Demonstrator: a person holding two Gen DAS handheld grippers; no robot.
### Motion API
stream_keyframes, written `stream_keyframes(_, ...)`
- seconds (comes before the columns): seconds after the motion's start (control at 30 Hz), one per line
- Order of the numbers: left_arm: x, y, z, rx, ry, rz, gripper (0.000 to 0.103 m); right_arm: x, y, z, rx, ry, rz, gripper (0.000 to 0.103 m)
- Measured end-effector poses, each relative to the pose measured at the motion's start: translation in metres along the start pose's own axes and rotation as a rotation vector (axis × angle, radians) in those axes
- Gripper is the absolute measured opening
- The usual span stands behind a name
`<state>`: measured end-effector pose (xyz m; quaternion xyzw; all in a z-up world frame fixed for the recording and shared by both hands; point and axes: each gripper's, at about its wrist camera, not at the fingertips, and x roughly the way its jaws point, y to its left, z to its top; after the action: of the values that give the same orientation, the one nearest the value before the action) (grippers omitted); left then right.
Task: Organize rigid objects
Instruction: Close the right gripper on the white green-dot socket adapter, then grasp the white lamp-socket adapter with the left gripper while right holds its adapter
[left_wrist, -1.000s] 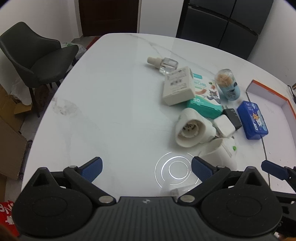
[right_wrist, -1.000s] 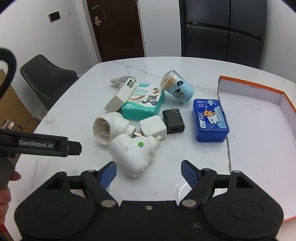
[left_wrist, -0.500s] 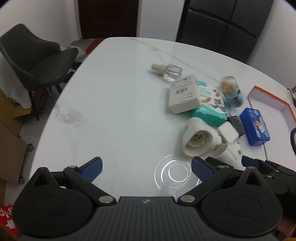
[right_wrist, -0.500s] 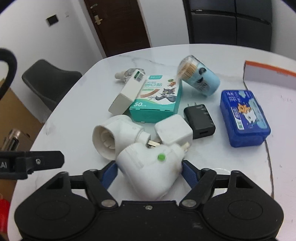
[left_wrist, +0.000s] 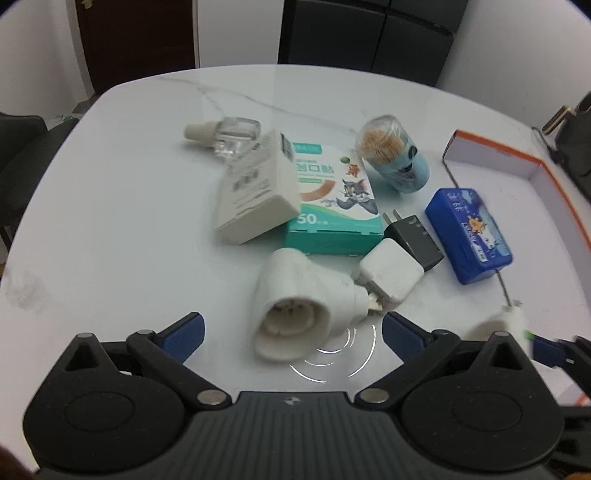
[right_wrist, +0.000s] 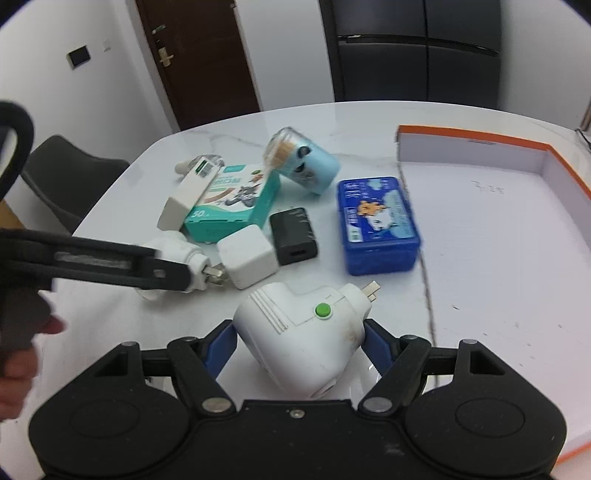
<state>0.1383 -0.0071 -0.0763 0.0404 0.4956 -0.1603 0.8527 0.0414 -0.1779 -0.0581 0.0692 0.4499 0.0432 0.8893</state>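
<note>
White and scuffed, the plug-in device with the green button (right_wrist: 299, 343) sits between the blue pads of the right claw (right_wrist: 298, 341), which have just closed in a little and now press its flanks; its metal prongs point up and away from the camera. The left claw (left_wrist: 291, 332) stands wide open over the marble surface (left_wrist: 129, 221), a second white plug-in device (left_wrist: 299, 314) lying loose between its pads without touching them. Just beyond lie a white cube charger (right_wrist: 247, 260) and a black charger (right_wrist: 293, 240), side by side. Right of them is a blue plastic case (right_wrist: 378, 225). Farther back, a teal box (right_wrist: 232, 206) carries a cream box (left_wrist: 255, 195) leaning on it, with a tipped toothpick jar (right_wrist: 303, 166) and a small glass bottle (left_wrist: 225, 134) behind. An orange-rimmed tray (right_wrist: 480, 138) lies to the right.
</note>
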Motion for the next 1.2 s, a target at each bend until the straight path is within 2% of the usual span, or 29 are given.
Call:
stream_keyframes(0.07,0.011,-0.002,0.001,0.006,0.005,0.011,0.103,-0.004,-0.004,0.0,0.015,-0.006,0.0,0.088)
stream_keyframes(0.17,0.016,0.001,-0.002,0.024,0.0,-0.005,0.093,-0.01,-0.008,0.002,0.021,-0.018,-0.003,0.088)
stream_keyframes(0.27,0.01,0.0,-0.006,0.075,-0.034,-0.01,0.069,-0.014,-0.011,0.004,0.029,-0.024,-0.001,0.088)
stream_keyframes(0.37,0.005,0.003,-0.009,0.062,-0.045,-0.03,0.069,-0.019,-0.014,0.002,0.031,-0.029,0.005,0.088)
stream_keyframes(0.7,-0.033,0.002,-0.022,0.019,-0.103,0.008,0.069,-0.03,-0.013,0.005,0.011,-0.053,0.031,0.088)
stream_keyframes(1.2,-0.081,-0.051,-0.022,-0.049,-0.162,0.025,0.069,-0.076,-0.03,0.029,-0.033,-0.115,0.031,0.088)
